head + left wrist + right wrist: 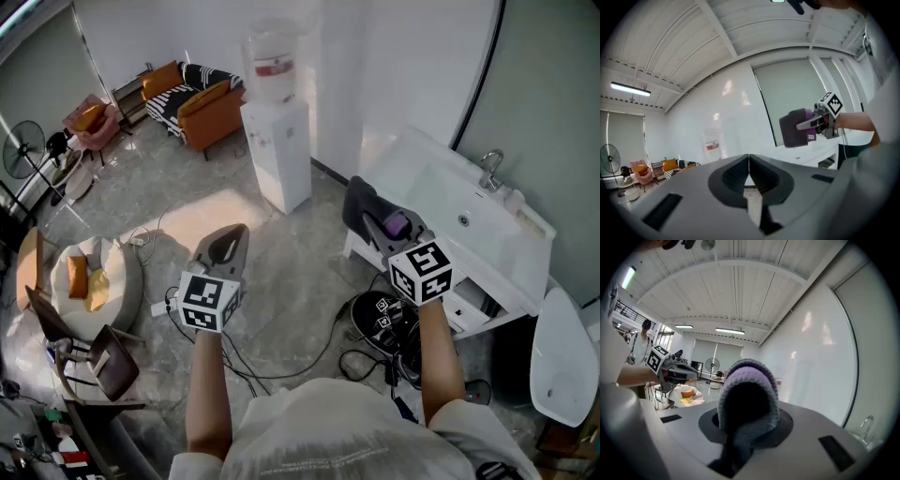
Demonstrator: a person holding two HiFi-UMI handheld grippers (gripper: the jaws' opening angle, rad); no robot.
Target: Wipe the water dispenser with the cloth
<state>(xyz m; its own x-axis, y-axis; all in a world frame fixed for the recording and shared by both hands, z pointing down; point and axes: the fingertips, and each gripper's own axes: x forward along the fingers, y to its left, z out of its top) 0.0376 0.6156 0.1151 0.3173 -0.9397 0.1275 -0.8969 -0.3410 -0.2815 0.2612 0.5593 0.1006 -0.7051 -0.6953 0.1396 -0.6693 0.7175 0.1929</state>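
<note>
The white water dispenser (277,141) with a clear bottle on top stands against the far wall, ahead of both grippers and apart from them. It shows faintly in the left gripper view (712,145). My right gripper (382,225) is shut on a folded dark grey and purple cloth (367,214), which bulges out of the jaws in the right gripper view (747,394). My left gripper (228,239) is held lower left of the dispenser. Its jaws meet along a thin line with nothing between them (749,161). The cloth also shows from the left gripper view (797,129).
A white sink unit (473,230) with a tap stands at the right. Orange and striped sofas (197,98) line the back left. A white beanbag (89,281), a chair (103,361) and a floor fan (23,150) are at the left. Cables (309,352) trail over the floor.
</note>
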